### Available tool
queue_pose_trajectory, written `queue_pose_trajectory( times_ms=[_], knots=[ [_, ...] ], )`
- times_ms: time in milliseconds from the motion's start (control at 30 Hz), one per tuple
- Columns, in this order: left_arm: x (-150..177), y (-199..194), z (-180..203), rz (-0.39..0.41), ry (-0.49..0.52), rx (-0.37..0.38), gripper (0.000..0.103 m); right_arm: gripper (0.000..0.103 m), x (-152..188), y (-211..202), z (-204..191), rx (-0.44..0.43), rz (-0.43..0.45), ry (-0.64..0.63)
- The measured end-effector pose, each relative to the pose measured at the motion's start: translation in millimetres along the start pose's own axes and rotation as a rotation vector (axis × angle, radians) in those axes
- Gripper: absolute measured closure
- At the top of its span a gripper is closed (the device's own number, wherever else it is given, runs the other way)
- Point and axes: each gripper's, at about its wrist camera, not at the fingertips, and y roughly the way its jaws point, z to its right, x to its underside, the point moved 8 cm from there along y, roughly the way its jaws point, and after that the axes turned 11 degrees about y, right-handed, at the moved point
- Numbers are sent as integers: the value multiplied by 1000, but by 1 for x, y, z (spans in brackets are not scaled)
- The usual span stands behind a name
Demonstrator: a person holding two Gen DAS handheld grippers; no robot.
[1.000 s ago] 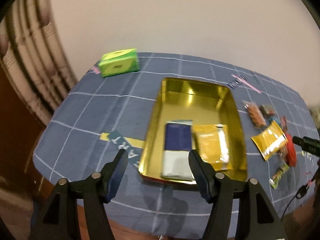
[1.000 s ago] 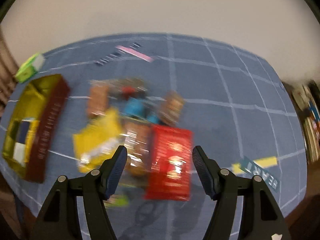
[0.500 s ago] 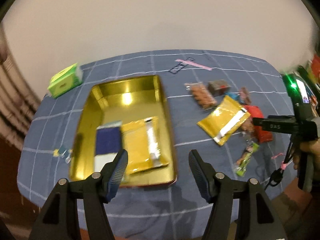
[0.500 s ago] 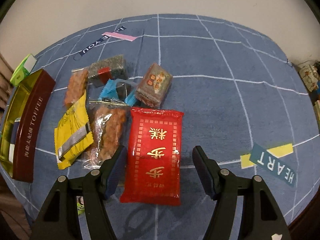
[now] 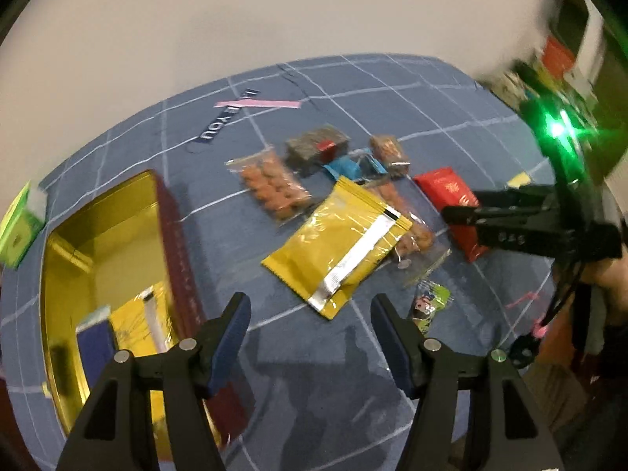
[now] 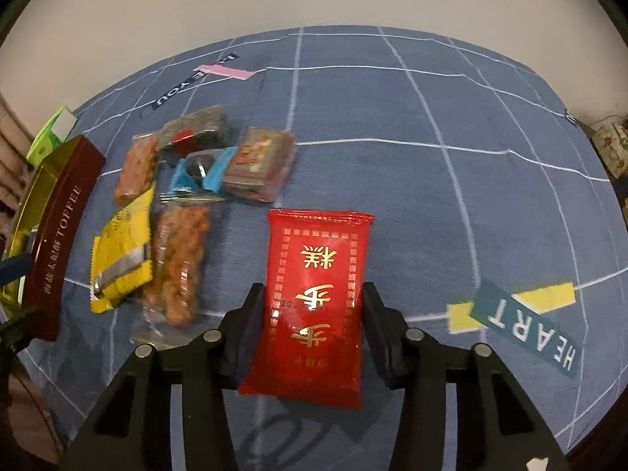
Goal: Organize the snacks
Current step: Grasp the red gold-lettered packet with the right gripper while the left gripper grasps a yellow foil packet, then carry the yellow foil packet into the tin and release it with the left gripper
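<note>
A blue grid-patterned tablecloth point(image 6: 412, 180) covers the table, and the landmark here is an open gold toffee tin point(image 5: 98, 235) with a dark red outer wall. Inside the tin, at its near end, lie a yellow packet and a dark blue packet. A loose cluster of snacks sits on the cloth beside the tin's red wall.

The right gripper point(image 6: 312, 322) straddles a red packet point(image 6: 318, 294) with gold characters, the cluster item farthest from the tin. Its fingers are spread on either side of the packet, close to its long edges; contact cannot be confirmed. The packet lies flat on the cloth.

The left gripper point(image 5: 310, 325) hangs spread and empty above the cloth, between the tin and a large yellow packet point(image 5: 337, 239), which lies just beside the tin and overlaps a clear bag of orange snacks point(image 5: 412, 231). Farther from the tin sit another clear bag of orange pieces point(image 5: 274, 188), a grey packet point(image 5: 314, 145), a blue wrapper point(image 5: 345, 167) and a brown block point(image 5: 388, 149).

Likely risks: the slick, soft red packet may buckle or squirt out if squeezed across its width, or the fingertips may snag the cloth and drag it, shifting neighbours. Carrying it to the tin passes over the cluster and the left gripper, so a collision seems possible.
</note>
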Motion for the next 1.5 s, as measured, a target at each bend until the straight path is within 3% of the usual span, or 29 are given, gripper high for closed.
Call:
queue_pose_trajectory(
  times_ms=[133,200,500,767,1133,1500],
  knots=[
    [-8,9,6,-13,61,33,37,59,2,-4,14,7,11,15],
    [-12,15,9,-25,91,48,32,59,4,-4,17,7,16,22],
    [-20,40,11,-97,218,49,32,59,7,-6,24,3,22,19],
    [-21,57,16,-158,297,103,32,58,8,-5,23,10,29,20],
    [-40,75,12,-186,332,134,32,58,8,-5,24,11,30,20],
    [-50,84,13,-174,269,136,31,57,8,-6,23,8,34,18]
  ],
)
